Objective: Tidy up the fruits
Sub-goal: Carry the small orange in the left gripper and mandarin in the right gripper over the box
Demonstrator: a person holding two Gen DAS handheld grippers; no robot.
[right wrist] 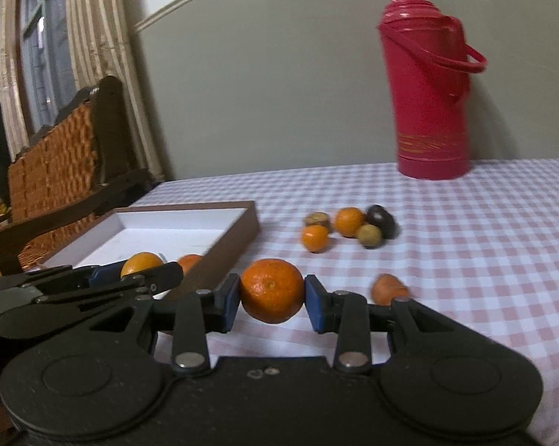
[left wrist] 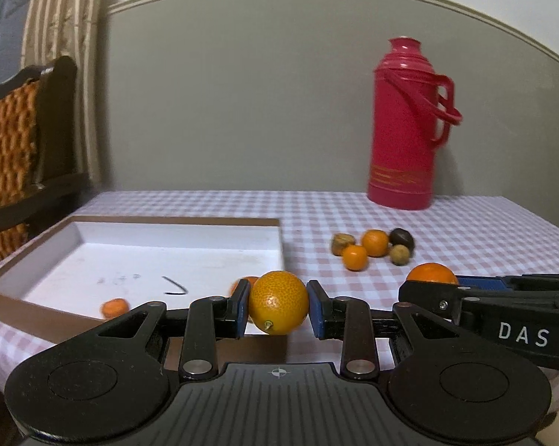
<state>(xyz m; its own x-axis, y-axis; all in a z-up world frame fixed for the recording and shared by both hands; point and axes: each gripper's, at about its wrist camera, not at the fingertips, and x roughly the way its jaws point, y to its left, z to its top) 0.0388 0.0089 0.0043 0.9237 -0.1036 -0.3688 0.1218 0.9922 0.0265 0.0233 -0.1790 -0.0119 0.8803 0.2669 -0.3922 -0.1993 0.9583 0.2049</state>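
The left claw (left wrist: 278, 309) is clamped on a yellow-orange citrus (left wrist: 278, 303), its blue pads (left wrist: 316, 312) pressing both flanks. The fruit is nearly round, so no long axis stands out; its stem nub points down and toward the camera. It hangs just above the near right corner of the box (left wrist: 4, 297).

The right claw (right wrist: 272, 299) grips a deeper orange mandarin (right wrist: 272, 290), slightly flattened, with its dimpled end facing the camera. In the left wrist view this second claw enters from the right and hides all but the top of its fruit.

Just behind the left claw, a small orange fruit (left wrist: 114, 307) lies in the white-floored box near its front wall, blurred. Another orange shape (left wrist: 247, 281) peeks out behind the left finger, mostly hidden. A dark curved mark (left wrist: 175, 285) sits on the box floor; what it is cannot be made out.

To the right of the right claw, an orange piece (right wrist: 389, 288) lies on the checked surface (right wrist: 484, 260), too smeared to identify.

Farther ahead and right of both claws sits a loose cluster on the surface: two small oranges (left wrist: 375, 242), a brownish lump (left wrist: 341, 243), a dark round fruit (left wrist: 402, 238) and a pale green-brown one (left wrist: 399, 254), touching or nearly so.

Beyond them a red thermos (left wrist: 405, 126) stands upright against the grey wall (left wrist: 242, 111). Far left, a wicker chair (right wrist: 52, 171) and striped curtain (left wrist: 63, 18) are cut off by the frame.
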